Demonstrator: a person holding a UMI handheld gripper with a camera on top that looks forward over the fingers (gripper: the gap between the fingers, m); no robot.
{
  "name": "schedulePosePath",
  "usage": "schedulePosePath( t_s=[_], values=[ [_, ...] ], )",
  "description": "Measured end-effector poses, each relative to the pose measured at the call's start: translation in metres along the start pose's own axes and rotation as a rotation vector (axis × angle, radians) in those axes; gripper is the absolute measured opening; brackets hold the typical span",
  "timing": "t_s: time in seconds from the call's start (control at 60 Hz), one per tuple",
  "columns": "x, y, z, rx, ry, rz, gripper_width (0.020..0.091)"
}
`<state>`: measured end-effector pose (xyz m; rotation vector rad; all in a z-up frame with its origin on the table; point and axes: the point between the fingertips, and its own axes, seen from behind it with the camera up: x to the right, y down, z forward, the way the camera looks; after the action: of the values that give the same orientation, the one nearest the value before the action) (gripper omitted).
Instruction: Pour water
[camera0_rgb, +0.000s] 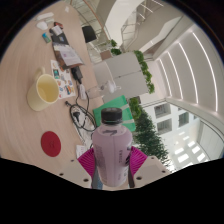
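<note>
A pale purple plastic bottle (112, 150) with a grey cap stands between my gripper's (112, 168) magenta pads (88, 160), which press on its two sides. The bottle is lifted and the whole view is tilted. A yellow cup (42, 93) sits on the light wooden table (40, 120), off to the left and beyond the fingers. A red round coaster (52, 143) lies on the table nearer to me than the cup, left of the bottle.
Black cables (78, 118) and a few items clutter the table past the cup. A black chair (90, 34) stands farther back. Green plants (146, 128) and a white railing run along the right, beside a bright atrium.
</note>
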<state>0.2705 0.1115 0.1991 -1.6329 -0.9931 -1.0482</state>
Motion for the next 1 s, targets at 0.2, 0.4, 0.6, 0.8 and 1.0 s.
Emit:
schedulePosePath(
  t_s=[0.2,0.4,0.6,0.8,1.0],
  values=[
    [-0.038,-0.064,0.042,-0.019,0.029,-0.625,0.0414],
    [-0.054,-0.096,0.062,-0.008,-0.019,-1.111,0.0414],
    [-0.061,-0.104,0.059,-0.01,-0.069,-1.09,0.0415],
    [0.014,-0.156,0.025,0.092,0.078,0.041,0.0387],
    [0.029,-0.12,0.027,0.233,-0.042,1.012,0.0487]
  ],
)
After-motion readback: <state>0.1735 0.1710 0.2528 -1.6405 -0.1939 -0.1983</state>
